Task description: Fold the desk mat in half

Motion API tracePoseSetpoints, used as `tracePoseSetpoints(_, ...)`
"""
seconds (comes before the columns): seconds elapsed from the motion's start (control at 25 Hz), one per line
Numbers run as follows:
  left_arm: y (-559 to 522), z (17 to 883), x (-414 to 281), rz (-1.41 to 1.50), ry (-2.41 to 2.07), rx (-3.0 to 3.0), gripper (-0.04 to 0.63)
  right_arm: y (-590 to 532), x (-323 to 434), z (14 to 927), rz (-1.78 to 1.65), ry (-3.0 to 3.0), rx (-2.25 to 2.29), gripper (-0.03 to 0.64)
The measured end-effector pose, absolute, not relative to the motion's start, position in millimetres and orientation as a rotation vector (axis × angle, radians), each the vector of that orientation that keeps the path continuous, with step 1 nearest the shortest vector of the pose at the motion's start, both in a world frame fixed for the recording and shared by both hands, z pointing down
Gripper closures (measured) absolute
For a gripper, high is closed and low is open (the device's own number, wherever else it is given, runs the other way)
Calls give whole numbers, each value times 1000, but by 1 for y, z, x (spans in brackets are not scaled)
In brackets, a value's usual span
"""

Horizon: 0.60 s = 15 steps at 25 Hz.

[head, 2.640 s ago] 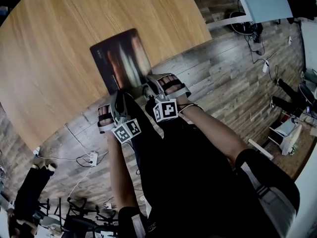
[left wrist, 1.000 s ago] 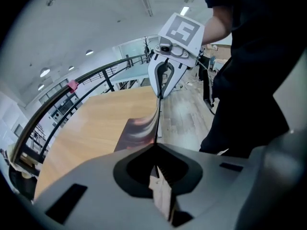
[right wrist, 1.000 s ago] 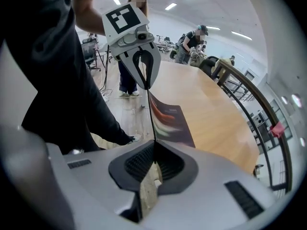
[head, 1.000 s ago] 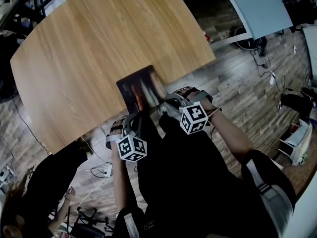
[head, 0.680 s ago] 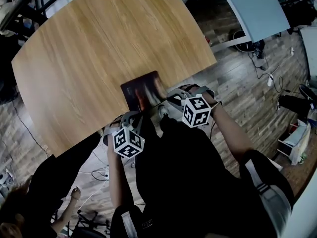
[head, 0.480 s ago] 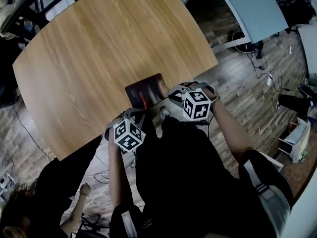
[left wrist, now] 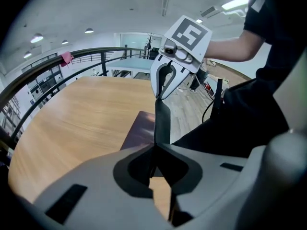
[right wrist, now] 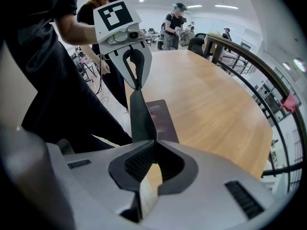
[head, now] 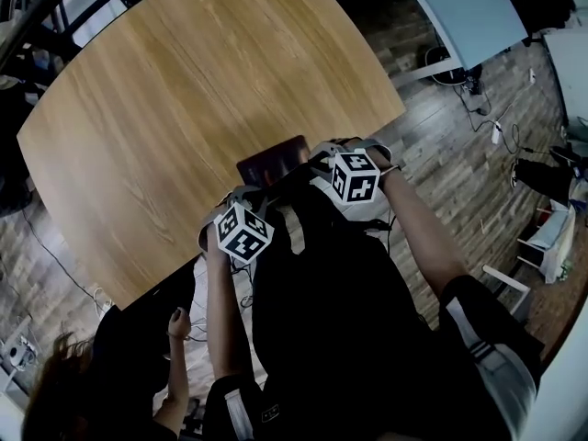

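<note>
We hold the thin, dark rectangular desk mat (head: 273,161) by its near edge, at the near rim of the pale wooden table (head: 184,81). The left gripper (left wrist: 154,150) has its jaws pressed together on one end of that edge. The right gripper (right wrist: 154,145) is clamped the same way on the other end. Each gripper view shows the mat pinched between the pads and running edge-on as a taut dark strip straight to the opposite gripper.

So the held edge lies left to right between our two grippers, lifted off the wood. The rest of the mat slopes down and rests flat on the table on the far side of the jaws. The fold turns on this: the free far edge lies directly away from us, beyond the flat part, and neither gripper is clearly nearer to it. We judge the next move calls for carrying both ends up and over toward the far side together, so the edges meet square.
</note>
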<state>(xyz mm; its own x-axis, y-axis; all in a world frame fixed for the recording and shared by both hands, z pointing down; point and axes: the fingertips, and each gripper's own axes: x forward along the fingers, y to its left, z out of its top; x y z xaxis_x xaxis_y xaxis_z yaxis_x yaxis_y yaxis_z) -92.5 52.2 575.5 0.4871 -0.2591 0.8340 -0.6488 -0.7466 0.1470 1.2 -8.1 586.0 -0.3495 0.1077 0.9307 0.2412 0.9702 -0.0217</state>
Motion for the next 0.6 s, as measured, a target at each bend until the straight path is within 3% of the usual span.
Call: tracePoseSetpoints(0.6, 15, 604, -111, 1265, -958, 2133, 563, -35, -9, 623, -131, -1979, -224, 580)
